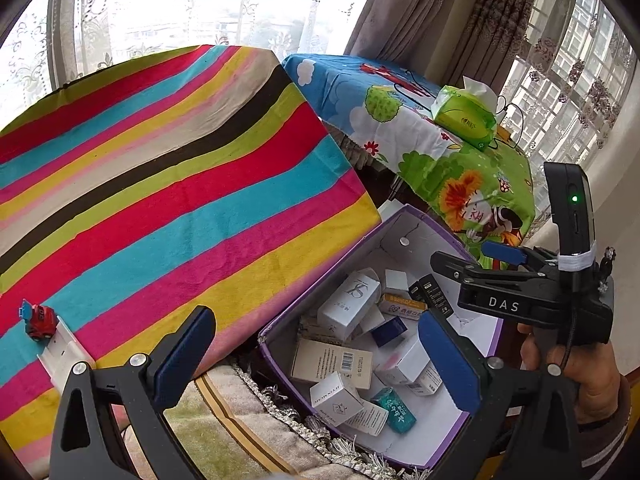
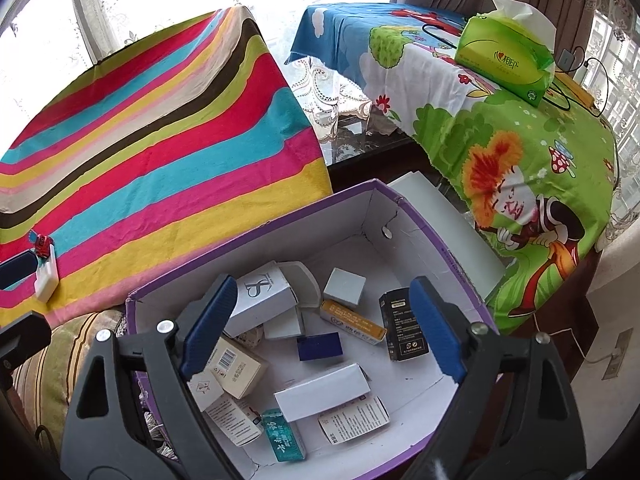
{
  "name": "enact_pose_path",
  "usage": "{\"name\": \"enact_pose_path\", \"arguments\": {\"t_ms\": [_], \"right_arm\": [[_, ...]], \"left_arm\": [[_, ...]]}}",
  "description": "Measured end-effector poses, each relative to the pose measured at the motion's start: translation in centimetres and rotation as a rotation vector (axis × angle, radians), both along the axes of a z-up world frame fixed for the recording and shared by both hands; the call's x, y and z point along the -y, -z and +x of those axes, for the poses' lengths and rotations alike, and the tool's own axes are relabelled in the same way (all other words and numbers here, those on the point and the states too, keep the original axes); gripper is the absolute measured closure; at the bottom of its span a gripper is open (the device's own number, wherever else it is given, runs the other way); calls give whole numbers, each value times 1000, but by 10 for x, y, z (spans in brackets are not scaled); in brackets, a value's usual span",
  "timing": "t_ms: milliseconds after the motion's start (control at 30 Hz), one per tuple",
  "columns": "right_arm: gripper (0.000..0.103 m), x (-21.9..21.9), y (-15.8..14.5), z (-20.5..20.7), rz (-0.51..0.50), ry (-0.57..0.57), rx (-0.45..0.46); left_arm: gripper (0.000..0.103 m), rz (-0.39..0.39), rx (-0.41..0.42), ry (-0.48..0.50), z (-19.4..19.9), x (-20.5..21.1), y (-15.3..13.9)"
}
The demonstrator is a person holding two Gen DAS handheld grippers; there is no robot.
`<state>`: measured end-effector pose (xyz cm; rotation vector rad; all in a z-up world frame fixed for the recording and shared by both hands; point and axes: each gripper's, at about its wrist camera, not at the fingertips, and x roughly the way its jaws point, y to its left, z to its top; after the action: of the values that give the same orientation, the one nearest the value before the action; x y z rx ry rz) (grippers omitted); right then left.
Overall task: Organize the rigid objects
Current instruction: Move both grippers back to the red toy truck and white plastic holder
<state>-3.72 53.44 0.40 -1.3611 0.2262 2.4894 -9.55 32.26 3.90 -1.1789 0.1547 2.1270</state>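
A purple box with a white inside (image 1: 414, 226) (image 2: 404, 216) stands beside the striped table and holds several small cartons (image 2: 320, 396), among them a white one (image 1: 348, 300), a dark blue one (image 2: 319, 346) and a black one (image 2: 402, 328). A small red toy car (image 1: 39, 321) (image 2: 41, 243) and a white plastic piece (image 1: 64, 354) (image 2: 46, 278) lie on the striped cloth (image 1: 168, 184) at the left. My left gripper (image 1: 316, 356) is open and empty, over the box's near left corner. My right gripper (image 2: 320, 320) is open and empty above the box; it also shows in the left wrist view (image 1: 468, 272).
A second table with a cartoon cloth (image 2: 500, 140) stands at the right with a green tissue pack (image 2: 506, 62) and cables on it. A fringed cushion (image 1: 248, 412) lies under the box. Curtained windows are behind.
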Motion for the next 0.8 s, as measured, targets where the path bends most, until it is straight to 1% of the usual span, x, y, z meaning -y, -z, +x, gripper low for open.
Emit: {"name": "enact_pose_path", "arguments": {"t_ms": [333,567,800], "right_arm": [[13,20,-2,-8,13,-47,11],[13,37,-4,-15,22,-85,17],[13,65,-5,-27,25,-146,24]], "left_arm": [[0,-7,-10,-61,-12,21,-1],[0,-32,-37,-108,-20,37,-2],[1,-39,-49,-147,-31,66,-4]]}}
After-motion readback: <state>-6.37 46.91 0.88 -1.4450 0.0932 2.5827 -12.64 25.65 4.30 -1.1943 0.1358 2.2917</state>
